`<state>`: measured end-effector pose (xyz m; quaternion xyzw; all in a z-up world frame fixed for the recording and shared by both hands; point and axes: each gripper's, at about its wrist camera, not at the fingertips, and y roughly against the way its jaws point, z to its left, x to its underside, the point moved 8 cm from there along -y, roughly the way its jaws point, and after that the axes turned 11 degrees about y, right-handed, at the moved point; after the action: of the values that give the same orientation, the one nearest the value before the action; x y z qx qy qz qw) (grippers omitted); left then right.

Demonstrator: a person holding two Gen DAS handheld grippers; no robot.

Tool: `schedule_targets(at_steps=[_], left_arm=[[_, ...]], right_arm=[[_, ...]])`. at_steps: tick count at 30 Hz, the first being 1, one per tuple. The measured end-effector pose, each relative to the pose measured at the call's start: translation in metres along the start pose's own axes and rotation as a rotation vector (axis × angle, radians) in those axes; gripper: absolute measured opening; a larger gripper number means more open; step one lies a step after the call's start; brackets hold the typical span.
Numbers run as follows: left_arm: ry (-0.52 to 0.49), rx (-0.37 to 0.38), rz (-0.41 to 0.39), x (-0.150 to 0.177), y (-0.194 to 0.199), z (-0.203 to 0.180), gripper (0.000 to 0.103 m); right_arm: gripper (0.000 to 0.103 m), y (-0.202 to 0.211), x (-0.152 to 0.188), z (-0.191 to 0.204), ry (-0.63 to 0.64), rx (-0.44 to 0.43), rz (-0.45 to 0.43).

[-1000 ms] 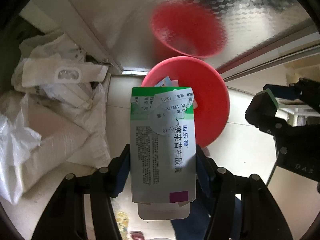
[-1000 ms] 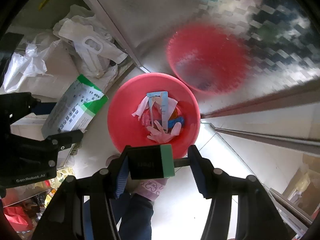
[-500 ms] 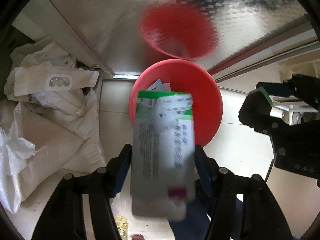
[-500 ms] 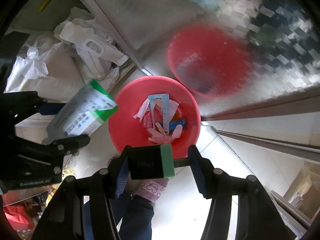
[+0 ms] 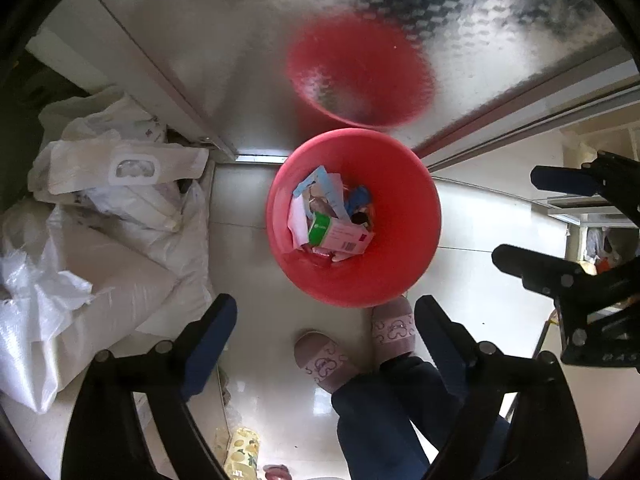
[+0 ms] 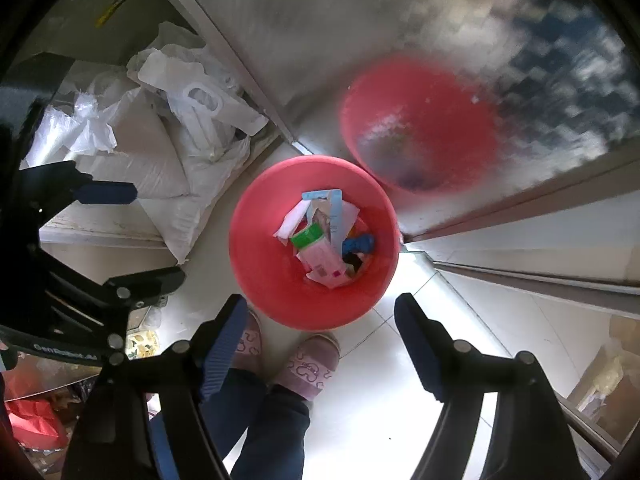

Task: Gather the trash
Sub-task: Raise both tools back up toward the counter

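A red bin [image 5: 404,276] stands on the pale floor below both grippers; it also shows in the right wrist view [image 6: 264,280]. Inside lies a green and white medicine box [image 5: 338,234], also in the right wrist view [image 6: 318,250], on top of paper scraps and blue bits. My left gripper [image 5: 322,330] is open and empty above the bin's near side. My right gripper [image 6: 320,326] is open and empty too. The small black and green box it held is not visible in the bin.
White sacks and plastic bags [image 5: 100,220] are piled left of the bin. A shiny metal door [image 5: 280,20] behind it mirrors the bin. The person's pink slippers [image 5: 394,332] stand right by the bin. Snack packets [image 5: 240,452] lie on the floor.
Both grippers opened. The medicine box left the left gripper and now lies in the bin. The black and green box is gone from the right gripper.
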<state>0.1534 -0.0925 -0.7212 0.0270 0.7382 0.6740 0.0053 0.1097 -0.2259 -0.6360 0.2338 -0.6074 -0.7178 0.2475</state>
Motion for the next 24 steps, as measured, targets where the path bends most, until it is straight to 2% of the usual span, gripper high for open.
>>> schedule_targets(at_steps=[4, 6, 7, 8, 10, 11, 17, 20, 24], left_arm=[[0.004, -0.028, -0.014, 0.008, 0.029, 0.006, 0.089], [0.021, -0.024, -0.017, 0.017, 0.051, 0.008, 0.089], [0.035, -0.018, -0.018, 0.021, 0.062, 0.008, 0.089], [0.042, -0.015, -0.018, 0.025, 0.072, 0.009, 0.091], [0.056, -0.031, -0.031, 0.032, 0.095, 0.009, 0.103], [0.063, -0.034, -0.042, 0.036, 0.11, 0.01, 0.103], [0.118, -0.011, -0.08, 0.057, 0.204, 0.003, 0.103], [0.128, -0.023, -0.113, 0.067, 0.251, 0.0, 0.103], [0.132, -0.042, -0.147, 0.078, 0.313, -0.002, 0.103]], right_arm=[[0.074, 0.019, 0.0, 0.003, 0.017, 0.011, -0.009], [0.078, 0.034, 0.0, 0.006, 0.034, 0.018, -0.017], [0.084, 0.041, 0.0, 0.008, 0.04, 0.021, -0.023], [0.086, 0.05, 0.001, 0.01, 0.044, 0.023, -0.029], [0.09, 0.069, 0.004, 0.015, 0.04, 0.021, -0.036], [0.091, 0.077, 0.005, 0.018, 0.037, 0.019, -0.038], [0.093, 0.157, 0.015, 0.045, 0.003, 0.019, -0.066], [0.099, 0.196, 0.016, 0.055, -0.012, 0.03, -0.083], [0.1, 0.255, 0.01, 0.061, -0.016, 0.066, -0.13]])
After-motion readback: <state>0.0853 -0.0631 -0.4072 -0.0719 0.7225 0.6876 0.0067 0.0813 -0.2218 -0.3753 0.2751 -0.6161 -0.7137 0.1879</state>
